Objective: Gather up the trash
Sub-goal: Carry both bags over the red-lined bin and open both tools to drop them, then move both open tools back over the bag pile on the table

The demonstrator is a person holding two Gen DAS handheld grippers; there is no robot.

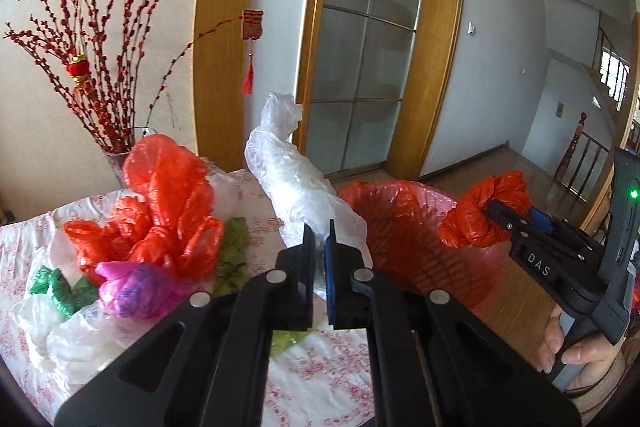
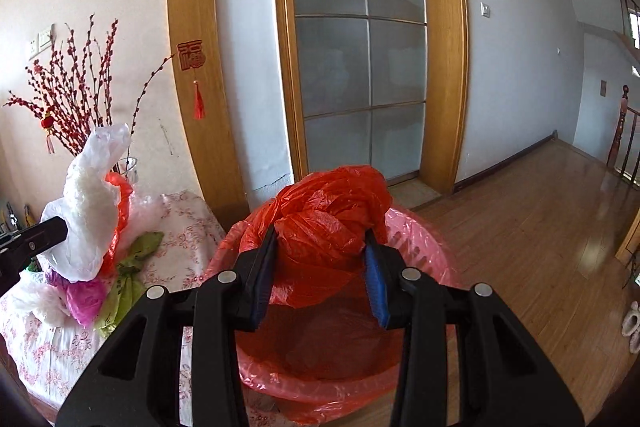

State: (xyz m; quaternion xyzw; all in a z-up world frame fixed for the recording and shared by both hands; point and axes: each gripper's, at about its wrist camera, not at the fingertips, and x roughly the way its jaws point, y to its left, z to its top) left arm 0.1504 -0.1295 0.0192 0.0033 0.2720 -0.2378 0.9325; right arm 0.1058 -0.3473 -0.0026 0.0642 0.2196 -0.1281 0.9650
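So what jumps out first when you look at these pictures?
Each gripper carries a plastic bag: the left gripper is shut on a crumpled white plastic bag, and the right gripper holds a bunched red plastic bag over the red-lined bin. More colourful bags litter the floral tablecloth to the left.

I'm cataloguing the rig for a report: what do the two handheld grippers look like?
Both are matte black plastic. The left gripper has angular linkage arms with round silver pivot pins and a blue pad on one finger. The right gripper has the same build, with blue ribbed pads on both fingers; from the left wrist view its body shows white lettering "DAS" and a small green light. No sleeve is visible.
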